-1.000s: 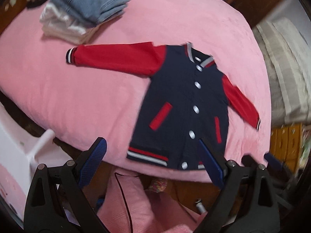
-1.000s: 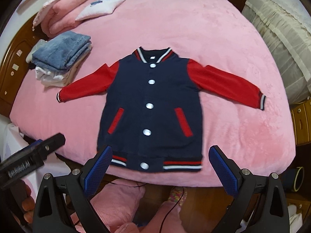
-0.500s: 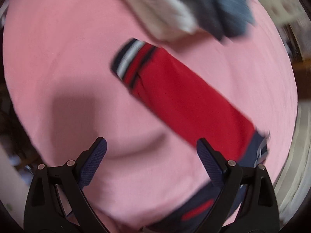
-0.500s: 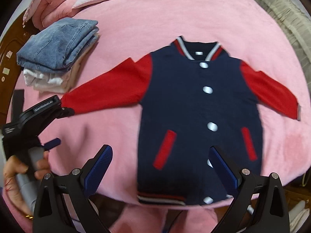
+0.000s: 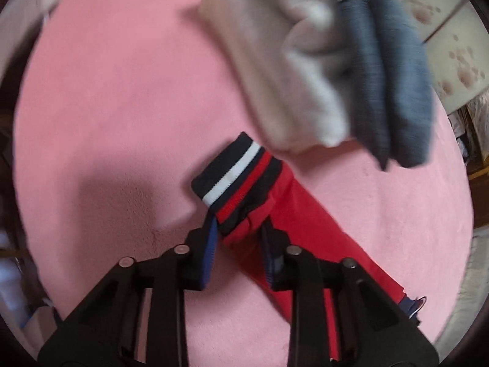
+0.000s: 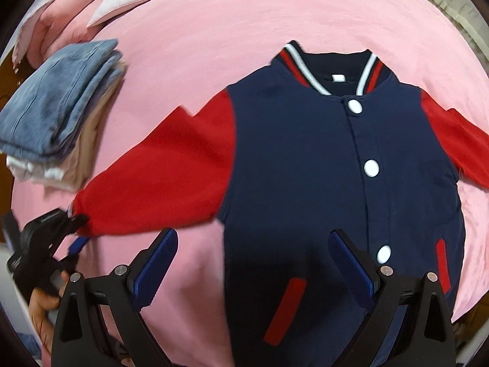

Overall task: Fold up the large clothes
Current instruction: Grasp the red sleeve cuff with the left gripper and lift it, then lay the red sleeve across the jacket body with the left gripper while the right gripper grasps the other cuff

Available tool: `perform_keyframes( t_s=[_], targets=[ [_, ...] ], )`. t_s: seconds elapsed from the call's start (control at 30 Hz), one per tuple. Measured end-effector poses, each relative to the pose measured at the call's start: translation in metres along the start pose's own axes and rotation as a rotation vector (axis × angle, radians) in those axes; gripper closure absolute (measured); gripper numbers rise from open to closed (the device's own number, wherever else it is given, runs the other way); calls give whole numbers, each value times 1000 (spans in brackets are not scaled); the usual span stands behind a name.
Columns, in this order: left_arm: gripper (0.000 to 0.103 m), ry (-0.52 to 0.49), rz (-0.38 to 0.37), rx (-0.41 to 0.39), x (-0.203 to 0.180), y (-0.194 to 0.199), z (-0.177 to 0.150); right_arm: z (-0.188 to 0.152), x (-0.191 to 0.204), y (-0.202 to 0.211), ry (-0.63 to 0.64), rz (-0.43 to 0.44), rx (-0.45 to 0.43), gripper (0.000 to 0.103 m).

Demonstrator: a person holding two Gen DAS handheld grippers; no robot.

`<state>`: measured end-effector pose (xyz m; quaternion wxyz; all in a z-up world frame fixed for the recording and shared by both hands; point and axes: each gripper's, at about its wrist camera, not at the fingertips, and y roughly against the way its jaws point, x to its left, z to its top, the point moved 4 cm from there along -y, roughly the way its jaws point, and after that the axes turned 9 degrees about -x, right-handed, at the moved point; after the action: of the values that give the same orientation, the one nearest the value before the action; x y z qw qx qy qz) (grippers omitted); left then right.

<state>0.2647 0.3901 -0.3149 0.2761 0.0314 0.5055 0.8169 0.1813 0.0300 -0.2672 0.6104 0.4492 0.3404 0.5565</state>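
Jacket (image 6: 305,159): flat on my pink bed (image 6: 232,15), soft, floppy.
Hold: sleeve cuff (image 5: 237,172).
Left gripper (image 5: 240,238): jaws just closing, I judge pinching sleeve.
Right gripper (image 6: 252,257): jaws wide, empty.
Nearby: folded clothes (image 6: 58,107).

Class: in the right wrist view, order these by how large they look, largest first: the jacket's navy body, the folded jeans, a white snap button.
1. Navy body
2. Folded jeans
3. White snap button
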Motion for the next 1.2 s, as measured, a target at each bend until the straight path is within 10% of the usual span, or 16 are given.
perform_keyframes(
  t_s=[0.23, 0.37, 0.77, 0.83, 0.9, 0.97, 1.2],
  targets=[
    [82, -305, -140, -450, -83, 110, -3, 30, -33, -21, -50, -14, -28, 3],
    [82, -465, -312, -538, -142, 156, -31, 51, -57, -31, -91, -40, -61, 3],
    [81, -733, -542, -114, -282, 174, -228, 83, -170, -79, -212, -144, -80, 3],
    [72, -798, -568, -2, -297, 167, -274, 84, -192, -93, -217, -156, -75, 3],
    [27, -881, -568, 148, -310, 158, -317, 77, -231, -105, -234, -167, -44, 3],
    [24, -928, -554, 283, -307, 145, -351, 74, -250, -122, -261, -164, -17, 3],
    [23, -897, -497, 185, -282, 175, -333, 86, -260, -158, -293, 40, -4, 22]
  ],
)
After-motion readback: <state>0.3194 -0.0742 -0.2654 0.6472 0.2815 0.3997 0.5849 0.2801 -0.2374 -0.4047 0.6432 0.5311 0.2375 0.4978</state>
